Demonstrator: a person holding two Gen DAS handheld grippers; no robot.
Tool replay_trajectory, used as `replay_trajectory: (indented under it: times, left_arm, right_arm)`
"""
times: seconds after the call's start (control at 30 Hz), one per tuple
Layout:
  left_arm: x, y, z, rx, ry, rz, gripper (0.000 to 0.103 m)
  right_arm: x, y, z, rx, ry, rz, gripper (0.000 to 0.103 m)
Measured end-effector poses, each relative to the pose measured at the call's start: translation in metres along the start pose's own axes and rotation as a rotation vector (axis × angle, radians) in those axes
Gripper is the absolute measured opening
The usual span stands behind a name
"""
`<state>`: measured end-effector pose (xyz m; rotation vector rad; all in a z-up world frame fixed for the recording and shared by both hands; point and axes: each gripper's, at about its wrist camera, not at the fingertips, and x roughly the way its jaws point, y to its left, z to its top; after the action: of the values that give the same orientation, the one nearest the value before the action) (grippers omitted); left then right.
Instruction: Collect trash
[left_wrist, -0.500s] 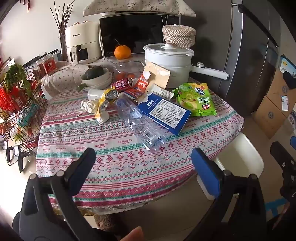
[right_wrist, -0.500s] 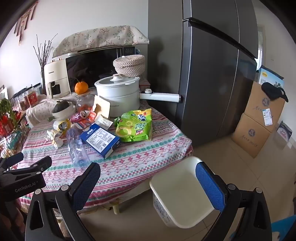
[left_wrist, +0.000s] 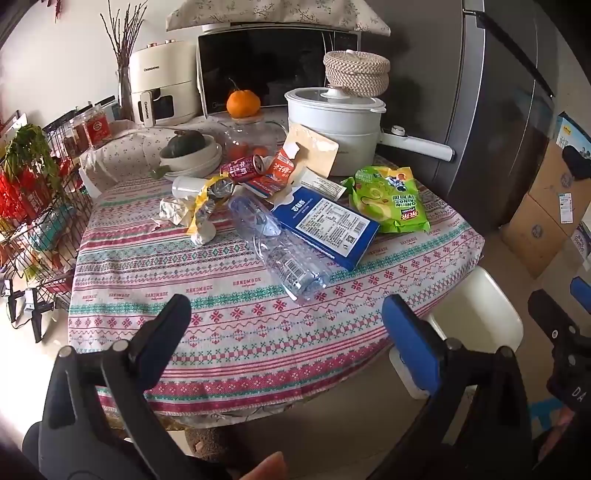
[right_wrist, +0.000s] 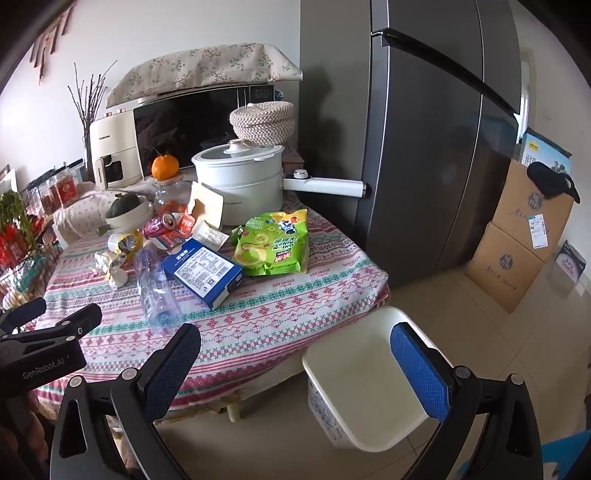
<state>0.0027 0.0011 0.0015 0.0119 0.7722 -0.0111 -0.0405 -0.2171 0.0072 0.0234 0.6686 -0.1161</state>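
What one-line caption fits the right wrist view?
Open right hand-held gripper hovers before a littered table, above the white bin on the floor.

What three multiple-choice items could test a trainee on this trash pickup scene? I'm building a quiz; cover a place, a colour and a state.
1. Where is the white bin?
A. On the table
B. On the floor beside the table
C. On the fridge

2. What colour is the snack bag?
A. Green
B. Red
C. Black

3. How are the left gripper jaws?
A. Shut on the bottle
B. Shut on nothing
C. Open, holding nothing

Answers: 1 B, it stands on the tiles by the table's corner; 2 A, its wrapper is bright green; 3 C, the pads stand wide apart over the tablecloth.
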Motion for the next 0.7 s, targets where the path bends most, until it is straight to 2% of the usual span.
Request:
replay_trajectory:
  times: [0.7]
  left_arm:
    - [0.0058, 0.0023, -0.0015, -0.010, 0.002, 0.020, 0.103]
  right_arm:
    - [0.0020, -0.0038, -0.0017, 0.018, 0.020, 0.009, 0.103]
